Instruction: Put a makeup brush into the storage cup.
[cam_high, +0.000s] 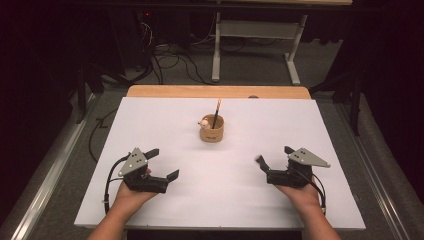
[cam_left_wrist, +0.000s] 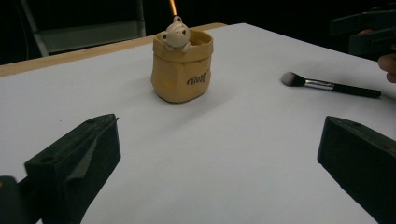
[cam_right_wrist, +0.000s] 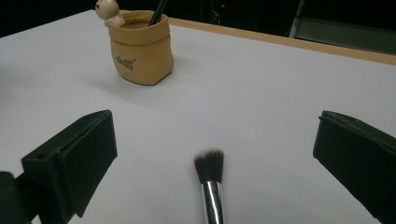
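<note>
Black, wide-spread jaws frame the near edge of each gripper view. Left hand-held gripper (cam_high: 161, 163): held in the person's left hand at the near left of the white-topped bench (cam_high: 165, 112); its jaws stand wide apart and grip nothing. Right hand-held gripper (cam_high: 274, 158): held in the person's right hand at the near right of the bench; its jaws are likewise spread wide and grip nothing.

Between the right hand-held gripper's jaws, flat on the bench surface, lies a make-up brush with dark, pale-tipped bristles, a silver metal ferrule and a black handle (cam_right_wrist: 211, 186). In the right gripper view its bristle end points away from the camera, toward the middle of the bench, and neither jaw touches it. In the left gripper view the same brush (cam_left_wrist: 329, 85) lies to the right, with its handle end running toward the right hand.

Farther out, near the centre of the bench and well apart from both hand-held grippers, stands an upright tan ceramic pot shaped like a crumpled paper bag, with dark script on its side (cam_high: 211, 129). A small cream-coloured bear figurine (cam_left_wrist: 176, 33) sits on its rim. A dark, slim pencil-like stick (cam_high: 216, 113) stands tilted inside the pot.

Beyond the white surface, a strip of the wooden far edge (cam_high: 218, 91) is exposed.
</note>
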